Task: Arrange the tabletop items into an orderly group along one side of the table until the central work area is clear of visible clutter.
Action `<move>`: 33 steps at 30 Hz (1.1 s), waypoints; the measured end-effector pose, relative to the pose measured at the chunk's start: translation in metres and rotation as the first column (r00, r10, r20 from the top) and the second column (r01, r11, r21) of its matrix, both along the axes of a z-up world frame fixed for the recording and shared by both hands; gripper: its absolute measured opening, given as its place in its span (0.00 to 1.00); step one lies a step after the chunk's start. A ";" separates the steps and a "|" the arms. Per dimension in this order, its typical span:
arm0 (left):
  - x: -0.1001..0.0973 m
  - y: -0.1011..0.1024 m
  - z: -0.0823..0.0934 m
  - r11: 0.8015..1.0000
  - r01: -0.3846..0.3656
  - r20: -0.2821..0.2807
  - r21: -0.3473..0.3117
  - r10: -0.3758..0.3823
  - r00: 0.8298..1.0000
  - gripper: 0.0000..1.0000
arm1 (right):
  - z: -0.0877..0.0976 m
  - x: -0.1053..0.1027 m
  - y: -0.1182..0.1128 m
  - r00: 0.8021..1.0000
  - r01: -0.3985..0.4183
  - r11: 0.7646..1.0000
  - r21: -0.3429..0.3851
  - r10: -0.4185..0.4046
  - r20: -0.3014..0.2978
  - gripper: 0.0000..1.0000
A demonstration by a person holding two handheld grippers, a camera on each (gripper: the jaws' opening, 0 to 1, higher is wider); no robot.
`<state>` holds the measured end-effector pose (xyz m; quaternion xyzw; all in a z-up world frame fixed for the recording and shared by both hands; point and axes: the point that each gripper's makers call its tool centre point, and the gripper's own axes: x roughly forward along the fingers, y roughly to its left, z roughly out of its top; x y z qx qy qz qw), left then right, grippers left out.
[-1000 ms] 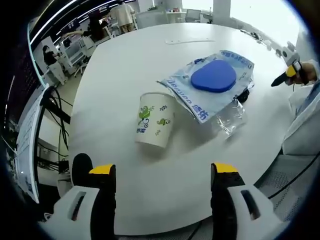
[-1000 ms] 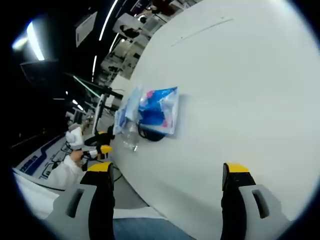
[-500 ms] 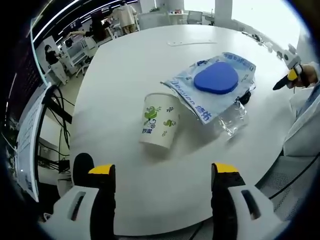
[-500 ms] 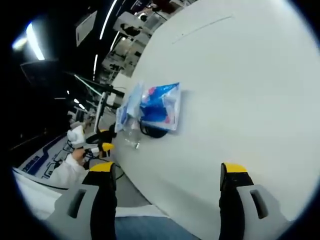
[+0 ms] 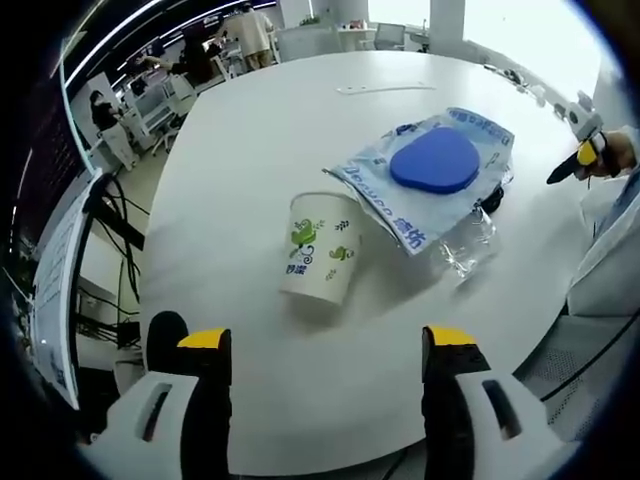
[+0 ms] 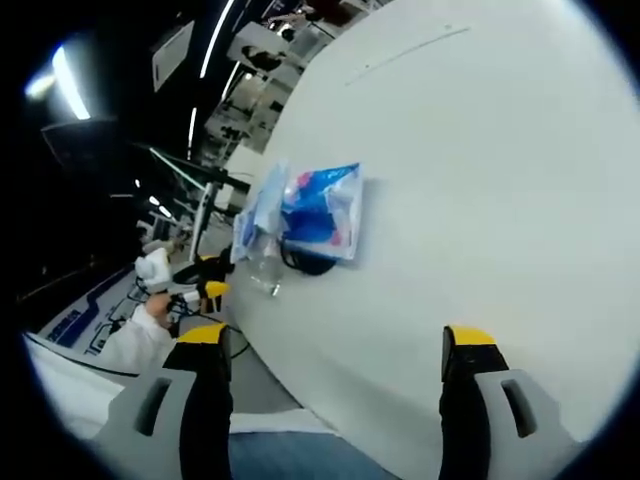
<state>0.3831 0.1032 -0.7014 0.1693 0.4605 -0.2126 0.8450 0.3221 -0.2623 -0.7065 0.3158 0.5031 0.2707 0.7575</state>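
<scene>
Paper cup point(image 5: 322, 247) stands beside blue pad point(image 5: 435, 160) on plastic bag point(image 5: 400, 195); both tools gape empty.

This looks like an open lab or tech workspace. A large white round tabletop point(image 5: 250, 150) stands in a wide hall lit by long ceiling light strips point(image 6: 215, 40). Beyond it, several people point(image 5: 245, 30) stand at workstations with equipment point(image 5: 150, 100), and cables point(image 5: 115, 230) trail beside the table's edge.
</scene>
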 end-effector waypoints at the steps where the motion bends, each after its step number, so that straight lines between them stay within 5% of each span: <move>1: 0.000 -0.001 0.000 1.000 0.001 0.001 -0.001 -0.001 1.000 0.79 | 0.000 0.001 0.000 1.000 0.001 1.000 0.002 -0.001 0.001 0.86; 33: 0.021 -0.005 -0.009 0.998 0.035 0.016 0.044 -0.036 0.999 0.87 | 0.002 0.004 -0.001 0.999 0.043 0.995 0.087 -0.042 -0.015 0.86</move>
